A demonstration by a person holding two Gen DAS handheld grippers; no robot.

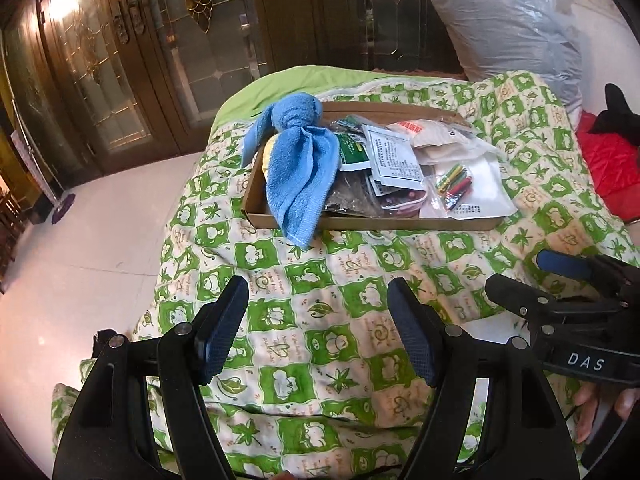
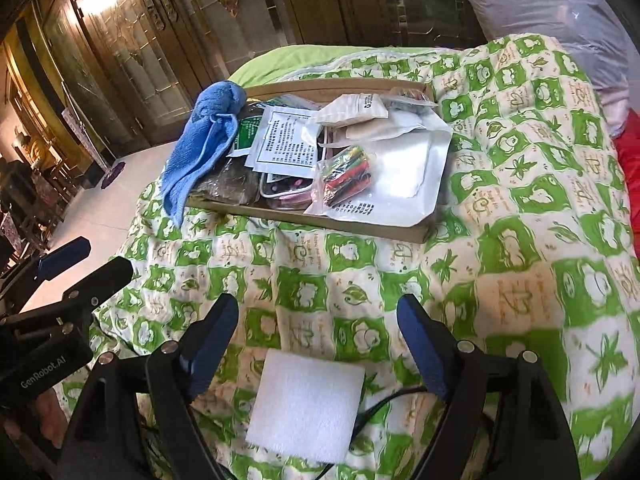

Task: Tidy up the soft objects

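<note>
Cardboard tray (image 2: 320, 222): lying on the green-and-white quilt (image 2: 520, 208) of the bed, already carrying most of the items.
Blue towel (image 1: 298, 160): knotted at the top, sitting at the tray's left end and hanging over its front wall onto the quilt.
Tray contents: a printed paper sachet (image 2: 286, 142), a clear bag of coloured sticks (image 2: 346, 176), a flat white pouch (image 2: 404, 172) and other packets are overlapping one another.
White foam pad (image 2: 306, 404): lying flat on the quilt, well apart from the tray, between the right fingers but not touched by them.
Right gripper (image 2: 320, 344): fingers standing spread, pinching nothing.
Left gripper (image 1: 316, 328): fingers standing spread over bare quilt, holding nothing.
Progress: judged mostly done; the foam pad is looking like the one soft item left outside the tray.
Remaining: judged as picking up the pad and placing it in the tray.
Hidden: items under the towel and lower packets are not showing; a yellow thing beneath the towel cannot be identified.
Cut off: a red padded item (image 1: 608, 172) at the right edge and a bagged pillow (image 1: 516, 28) behind are only partly in view.
</note>
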